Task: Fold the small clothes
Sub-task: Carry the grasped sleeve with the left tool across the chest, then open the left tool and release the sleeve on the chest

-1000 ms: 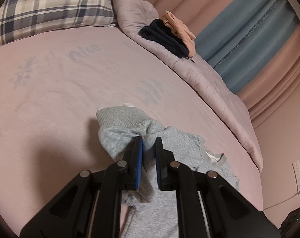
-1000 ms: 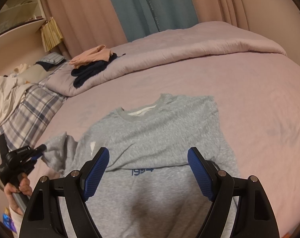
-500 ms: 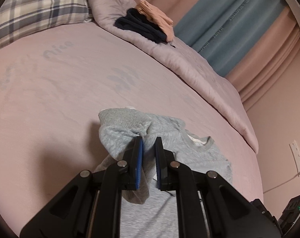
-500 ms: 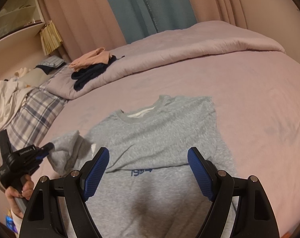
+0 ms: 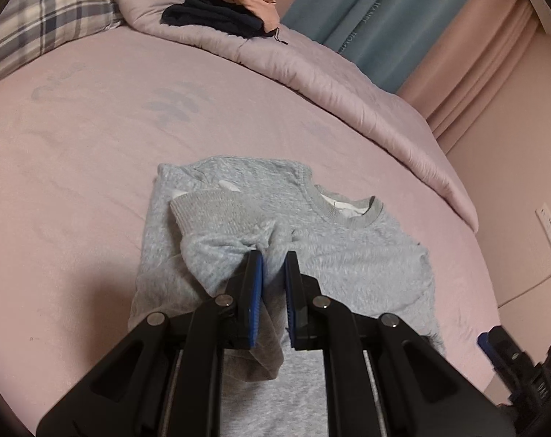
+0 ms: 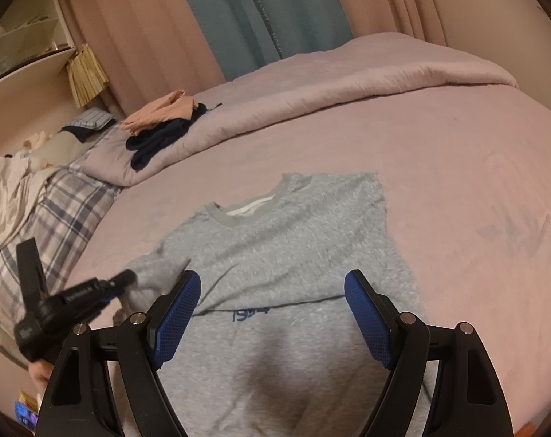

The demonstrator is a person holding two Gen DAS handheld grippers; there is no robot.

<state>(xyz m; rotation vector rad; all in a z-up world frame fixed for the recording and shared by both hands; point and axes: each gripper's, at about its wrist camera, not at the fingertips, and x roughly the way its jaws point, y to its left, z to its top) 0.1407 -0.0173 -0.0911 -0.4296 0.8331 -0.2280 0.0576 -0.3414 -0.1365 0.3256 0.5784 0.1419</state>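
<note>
Bedroom, pink bed (image 6: 457, 182) as work surface. Grey sweatshirt (image 6: 293, 240) lies flat mid-bed, front up, right side already tucked in. Left gripper (image 5: 273, 266) fingers clenched on sleeve (image 5: 217, 233), cuff lifted over sweatshirt chest, likely to fold sleeve inward. Right gripper (image 6: 271, 313) fingers spread wide, holding nothing, above hem. No containers visible.

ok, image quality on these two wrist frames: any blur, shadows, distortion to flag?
Left wrist view: heavy fisheye bowing and dark corners; the left gripper, shut on the sleeve, casts a soft shadow on the pink bed; otherwise sharp. Right wrist view: same warping; the left gripper is motion-blurred at lower left; the open right gripper shades the grey sweatshirt. Warm, dim light, no glare.
</note>
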